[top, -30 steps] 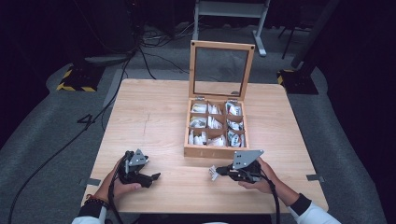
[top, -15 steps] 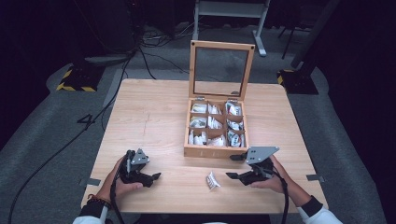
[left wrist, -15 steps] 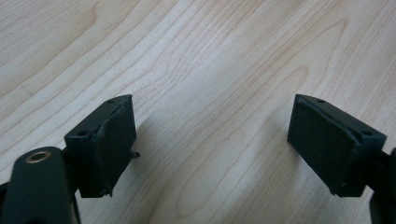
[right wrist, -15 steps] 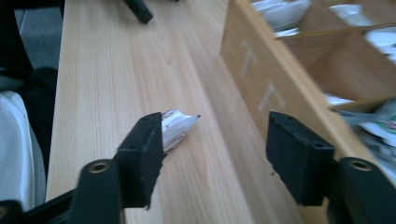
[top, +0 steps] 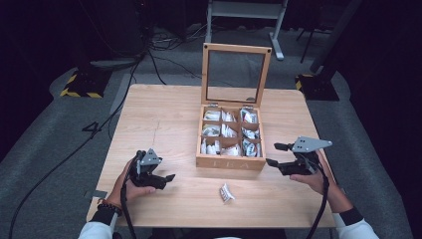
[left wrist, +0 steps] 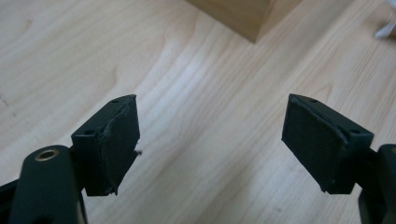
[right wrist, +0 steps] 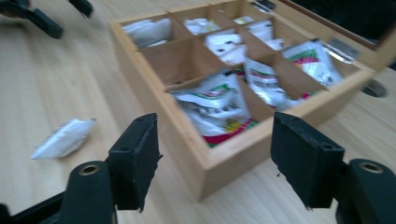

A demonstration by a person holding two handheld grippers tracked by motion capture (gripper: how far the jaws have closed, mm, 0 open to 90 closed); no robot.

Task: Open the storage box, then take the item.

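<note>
White packet (top: 226,193), one, small and crinkled: lies flat on the wooden table (top: 169,114), free of both my grippers, near the front edge. From the box it sits at about 6 o'clock, near but not touching. In the right gripper view it shows at 9 o'clock of the jaws, on bare wood (right wrist: 63,138).

Wooden box (top: 230,162), one, with inner dividers and more packets (right wrist: 215,105) standing in the compartments; in the right gripper view one front compartment looks empty. Its glass-paned lid (top: 235,74) stands upright at the box's 12 o'clock side.

My right gripper (top: 281,155), held in my right hand (top: 312,178): jaws spread wide, holding nothing, at 3 o'clock of the box's front corner, just beside it, and at roughly 2 o'clock from the loose packet, well apart. Its own view looks across the box corner between the two black jaws (right wrist: 215,158).

My left gripper (top: 169,178), held in my left hand (top: 130,188): jaws also wide apart and empty, at 9 o'clock of the packet, well apart from it, over bare table. Its view (left wrist: 210,140) shows wood grain between the jaws and the box corner (left wrist: 245,16) at 12 o'clock.

Cables (top: 127,219) trail from each gripper toward the front edge.
</note>
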